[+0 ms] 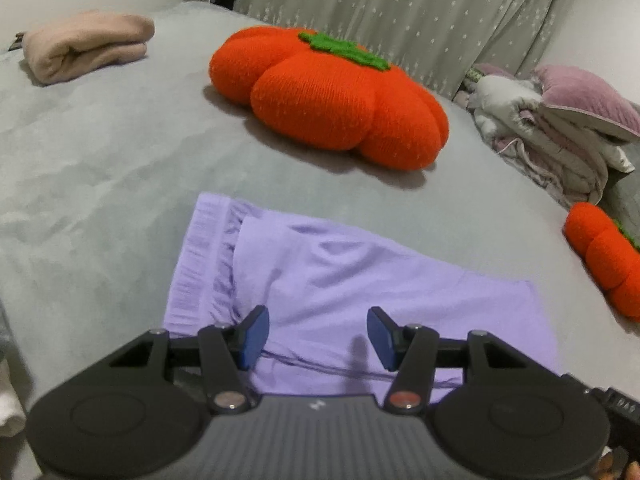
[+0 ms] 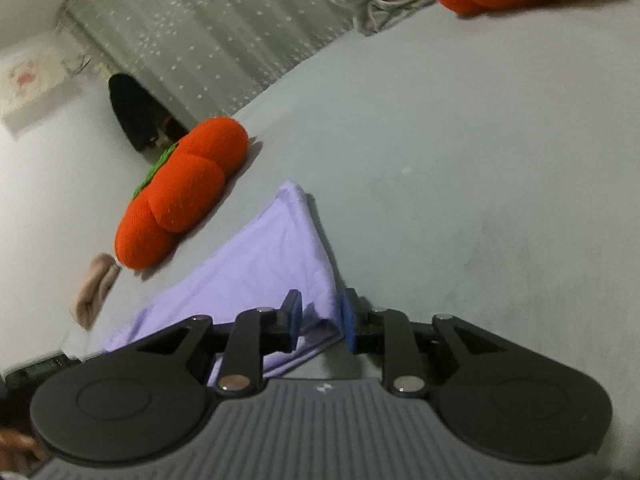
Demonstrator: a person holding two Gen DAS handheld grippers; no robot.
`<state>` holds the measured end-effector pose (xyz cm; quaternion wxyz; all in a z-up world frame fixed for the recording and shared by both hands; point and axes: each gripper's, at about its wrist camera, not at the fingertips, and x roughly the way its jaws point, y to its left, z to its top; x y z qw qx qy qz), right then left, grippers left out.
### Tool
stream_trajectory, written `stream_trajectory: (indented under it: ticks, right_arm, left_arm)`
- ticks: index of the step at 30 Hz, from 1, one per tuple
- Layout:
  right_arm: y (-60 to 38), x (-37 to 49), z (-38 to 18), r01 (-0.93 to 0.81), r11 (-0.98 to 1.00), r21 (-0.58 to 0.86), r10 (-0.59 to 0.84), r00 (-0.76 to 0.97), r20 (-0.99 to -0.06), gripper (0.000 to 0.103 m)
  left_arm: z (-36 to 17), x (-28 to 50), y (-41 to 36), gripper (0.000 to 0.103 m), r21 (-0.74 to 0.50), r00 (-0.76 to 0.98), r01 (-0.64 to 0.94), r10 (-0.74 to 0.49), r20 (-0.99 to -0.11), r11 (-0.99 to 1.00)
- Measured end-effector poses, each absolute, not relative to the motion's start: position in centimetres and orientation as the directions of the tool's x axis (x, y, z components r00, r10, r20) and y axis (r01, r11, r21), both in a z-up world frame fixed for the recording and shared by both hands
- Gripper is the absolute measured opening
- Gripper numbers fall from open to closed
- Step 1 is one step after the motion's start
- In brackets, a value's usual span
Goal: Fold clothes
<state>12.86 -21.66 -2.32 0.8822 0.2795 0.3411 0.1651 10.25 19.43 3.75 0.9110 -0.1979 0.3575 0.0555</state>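
A lilac garment (image 1: 320,280) lies folded flat on the grey bed, its ribbed waistband at the left. My left gripper (image 1: 318,334) is open just above the garment's near edge and holds nothing. In the right wrist view the same lilac garment (image 2: 256,264) runs away from me to a pointed corner. My right gripper (image 2: 320,316) has its blue pads either side of a bunched edge of the garment; a small gap still shows between the pads and the cloth.
A large orange pumpkin cushion (image 1: 328,96) sits beyond the garment, a second one (image 1: 608,256) at the right. A folded pink garment (image 1: 88,46) lies far left. A heap of bedding (image 1: 552,128) is at the back right. A grey curtain (image 1: 400,12) hangs behind.
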Motion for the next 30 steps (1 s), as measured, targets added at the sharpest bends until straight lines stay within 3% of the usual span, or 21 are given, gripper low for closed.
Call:
stream_trajectory:
  ticks: [9,15,22,24,27,30]
  right_arm:
    - [-21.2,12.4,-1.7,-0.055,0.827,0.560,0.410,0.740,-0.533,0.006]
    - [-19.6,11.6,-0.4,-0.063,0.883,0.465,0.332,0.785,-0.524,0.006]
    - [-18.0,11.3,1.1,-0.087,0.916,0.392,0.288,0.822,-0.491,0.006]
    - [-18.2,11.7,0.5,-0.068,0.914,0.400,0.284,0.811,-0.511,0.007]
    - [-19.3,12.0,-0.9,-0.031,0.885,0.464,0.314,0.777,-0.547,0.018]
    - [-20.3,12.1,-1.9,-0.007,0.848,0.530,0.347,0.763,-0.546,0.018]
  left_arm:
    - [3.5,10.4,19.0,0.056,-0.283,0.727,-0.230,-0.029,-0.686,0.931]
    - [4.6,9.4,21.1,0.056,-0.395,0.759,-0.255,-0.070,-0.647,0.882]
    - [5.2,8.3,24.3,0.058,-0.446,0.782,-0.339,-0.016,-0.624,0.829]
    - [4.7,8.5,24.6,0.058,-0.441,0.770,-0.351,-0.013,-0.638,0.826]
    - [4.4,8.8,24.2,0.058,-0.412,0.756,-0.359,0.002,-0.655,0.837]
    - [4.6,9.0,23.8,0.058,-0.375,0.750,-0.367,0.033,-0.661,0.851]
